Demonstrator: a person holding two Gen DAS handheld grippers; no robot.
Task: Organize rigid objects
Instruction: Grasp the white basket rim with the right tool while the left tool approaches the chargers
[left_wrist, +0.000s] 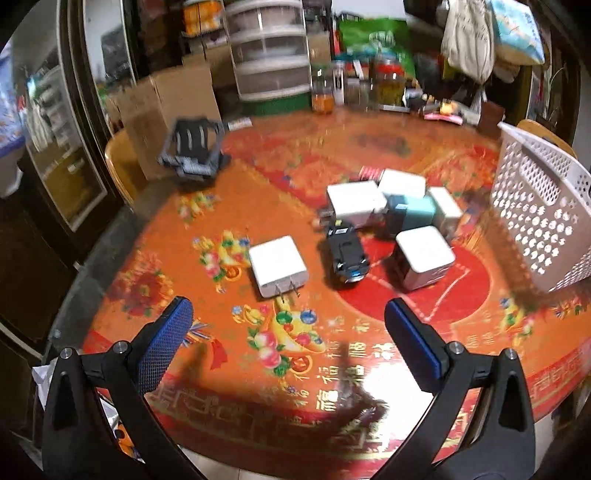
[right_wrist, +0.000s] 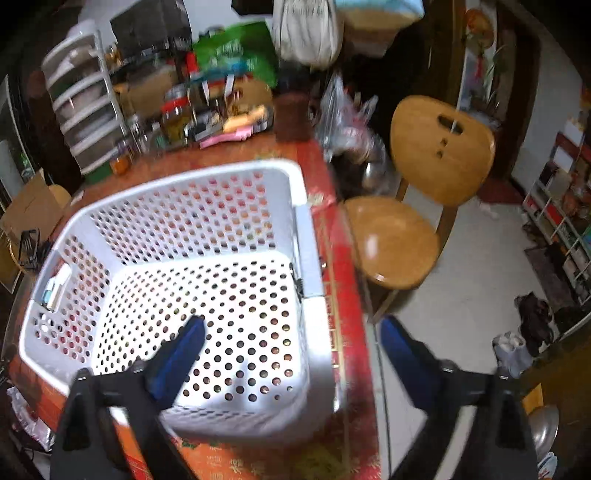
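Observation:
Several power adapters lie on the red patterned tablecloth (left_wrist: 258, 369): a white plug adapter (left_wrist: 277, 266) with prongs toward me, a black charger (left_wrist: 346, 254), a white cube (left_wrist: 424, 258), and a cluster of white and teal ones (left_wrist: 391, 201) behind. My left gripper (left_wrist: 288, 314) is open and empty, just short of the white plug adapter. A white perforated basket (left_wrist: 543, 206) stands at the right. In the right wrist view my right gripper (right_wrist: 291, 328) is open and empty above the basket (right_wrist: 306, 236), which holds nothing.
A grey phone stand (left_wrist: 194, 147) sits at the far left of the table. Cardboard box (left_wrist: 166, 110), drawer unit (left_wrist: 269, 55) and jars (left_wrist: 388, 81) line the back edge. A wooden chair (right_wrist: 406, 206) stands beside the table's right edge.

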